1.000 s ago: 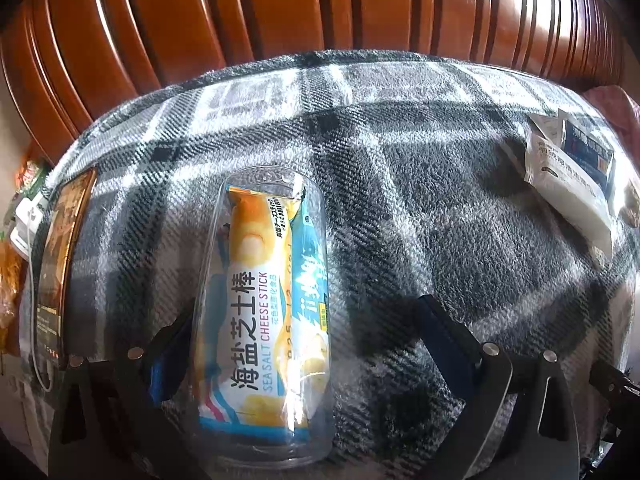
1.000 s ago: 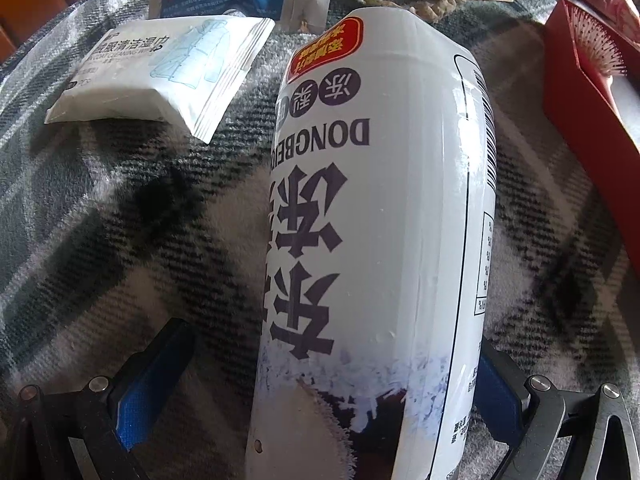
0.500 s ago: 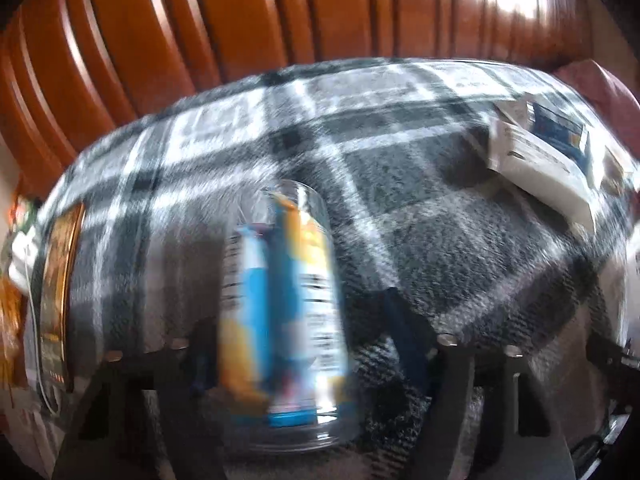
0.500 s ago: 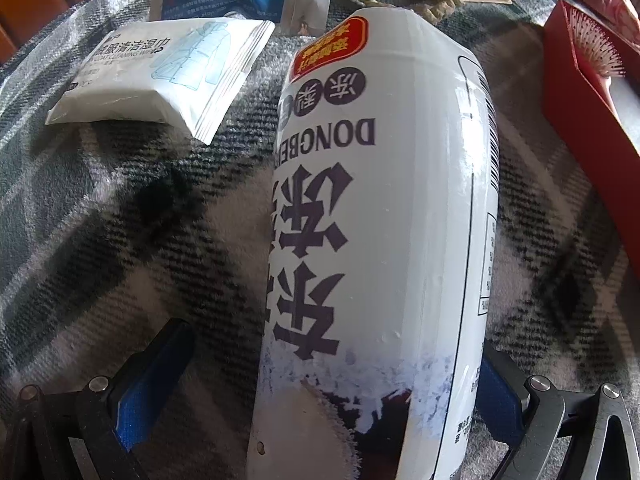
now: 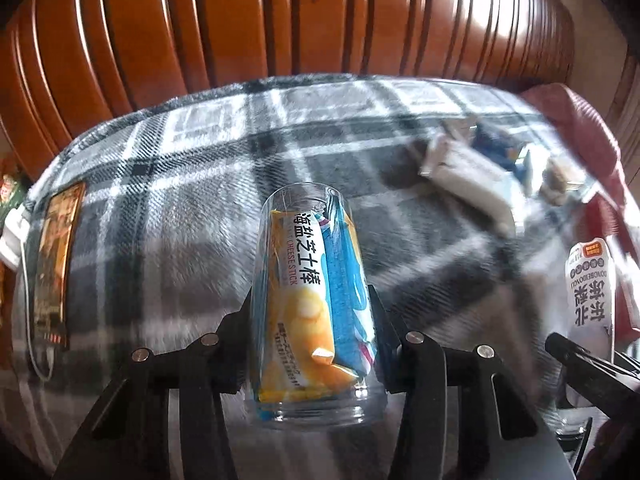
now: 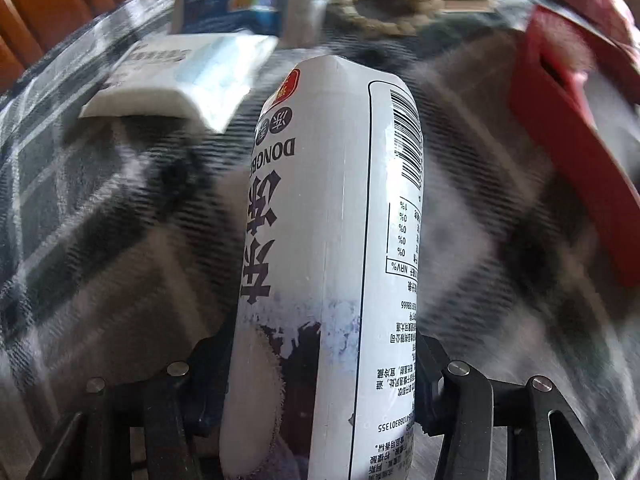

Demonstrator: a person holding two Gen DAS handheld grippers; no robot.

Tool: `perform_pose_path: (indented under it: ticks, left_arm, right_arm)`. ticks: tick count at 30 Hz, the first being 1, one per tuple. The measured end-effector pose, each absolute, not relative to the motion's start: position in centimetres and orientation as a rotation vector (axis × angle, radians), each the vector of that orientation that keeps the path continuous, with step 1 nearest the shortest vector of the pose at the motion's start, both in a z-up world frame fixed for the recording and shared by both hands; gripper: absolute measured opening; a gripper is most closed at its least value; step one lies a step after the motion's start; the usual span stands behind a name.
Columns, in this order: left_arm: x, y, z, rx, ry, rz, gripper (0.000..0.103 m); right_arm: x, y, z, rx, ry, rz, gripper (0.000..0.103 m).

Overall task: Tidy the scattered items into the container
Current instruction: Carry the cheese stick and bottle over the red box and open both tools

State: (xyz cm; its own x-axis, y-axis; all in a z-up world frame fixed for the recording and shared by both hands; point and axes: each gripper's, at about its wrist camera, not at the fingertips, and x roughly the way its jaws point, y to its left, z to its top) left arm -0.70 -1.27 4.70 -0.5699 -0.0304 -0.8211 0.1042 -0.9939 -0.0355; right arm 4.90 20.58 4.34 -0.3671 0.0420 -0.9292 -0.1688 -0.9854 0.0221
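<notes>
Left wrist: clear cup (image 5: 316, 292) w/ yellow-blue cheese stick pack inside; your left gripper (image 5: 314, 320) is clamped narrow on it. White can (image 5: 588, 284) at 3 o'clock.

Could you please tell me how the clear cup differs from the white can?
The clear cup is see-through, showing a yellow and blue snack packet inside; the white can is opaque with dark lettering. The cup sits in the left gripper, the can in the right gripper. Both are gripped.
</notes>
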Motion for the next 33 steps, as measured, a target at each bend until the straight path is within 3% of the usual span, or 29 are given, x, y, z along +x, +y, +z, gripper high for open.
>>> perform_pose_path:
  ticks: [7, 12, 16, 22, 25, 28, 33]
  left_arm:
    - [0.2, 8.0, 9.6, 1.445, 0.178, -2.891, 0.051]
    - [-1.4, 18.0, 13.9, 1.445, 0.163, -3.116, 0.051]
    - [-3.8, 26.8, 14.6, 1.492, -0.002, -3.257, 0.051]
    - [-8.6, 37.2, 12.3, 1.645, -0.068, -3.399, 0.05]
    - [-11.4, 39.7, 10.7, 1.755, -0.032, -3.386, 0.054]
    - [-13.7, 40.5, 10.4, 1.848, 0.095, -3.339, 0.059]
    - [-12.6, 35.8, 13.1, 1.568, 0.172, -3.421, 0.063]
  right_arm:
    - [7.3, 30.3, 12.8, -1.318, 0.254, 2.507, 0.06]
    - [5.9, 36.4, 15.5, -1.096, 0.37, 2.434, 0.06]
    - [7.3, 42.0, 16.6, -0.993, 0.47, 2.372, 0.06]
    - [3.7, 48.8, 13.4, -0.971, 0.598, 2.255, 0.062]
    - [2.2, 49.6, 12.5, -0.955, 0.645, 2.168, 0.063]
    - [1.2, 50.8, 11.5, -0.968, 0.69, 2.128, 0.074]
    - [0.9, 50.4, 11.9, -0.903, 0.778, 2.15, 0.077]
